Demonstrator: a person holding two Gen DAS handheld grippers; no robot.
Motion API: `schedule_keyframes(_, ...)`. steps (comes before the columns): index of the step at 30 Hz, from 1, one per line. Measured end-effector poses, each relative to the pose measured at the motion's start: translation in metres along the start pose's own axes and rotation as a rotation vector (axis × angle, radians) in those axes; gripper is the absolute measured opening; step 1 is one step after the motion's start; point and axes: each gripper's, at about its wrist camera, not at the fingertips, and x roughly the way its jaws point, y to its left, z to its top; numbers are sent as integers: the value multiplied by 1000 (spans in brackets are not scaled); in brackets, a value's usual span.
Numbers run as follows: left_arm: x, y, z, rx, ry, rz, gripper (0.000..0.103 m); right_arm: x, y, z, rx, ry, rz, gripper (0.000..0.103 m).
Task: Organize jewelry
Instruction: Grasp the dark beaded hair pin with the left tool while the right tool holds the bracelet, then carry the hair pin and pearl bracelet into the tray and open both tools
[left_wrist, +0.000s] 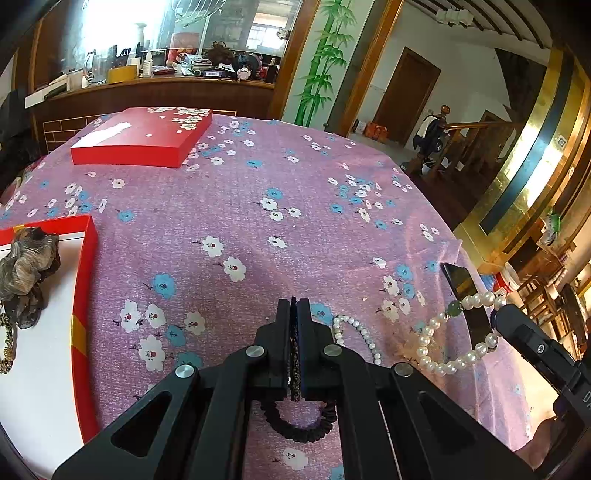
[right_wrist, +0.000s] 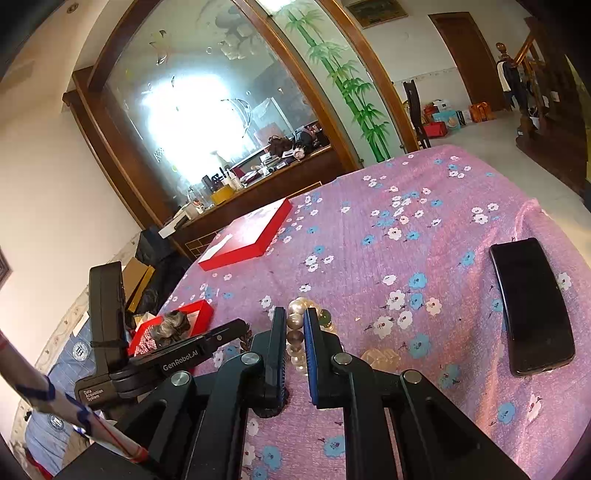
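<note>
The left claw (left_wrist: 294, 314) is clenched on a dark bracelet (left_wrist: 300, 428) at lower centre, and the right claw (right_wrist: 295, 332) grips the pearl necklace (left_wrist: 458, 332) at lower right. The necklace's trailing strand could snag or drag on the surface (left_wrist: 258, 206), and the red box (left_wrist: 85, 295) at left is well apart

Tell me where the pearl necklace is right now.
The pearl necklace hangs from the right gripper at the right of the left wrist view, its tail trailing on the floral tablecloth near the phone.

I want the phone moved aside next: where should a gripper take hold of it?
Grip the phone across its narrow width, jaws on the two long edges, coming down from above. It lies flat on the tablecloth, so only those thin edges offer a hold.
</note>
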Motion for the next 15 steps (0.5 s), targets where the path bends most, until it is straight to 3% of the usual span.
schedule_keyframes(6, -3, -2, -1, 2, -6, 24, 3, 4, 2, 0, -17, 5, -19, 10)
schedule_keyframes(15, -36, -3, -11, 26, -57, 73, 3, 13, 10, -5, -36, 34, -39, 10)
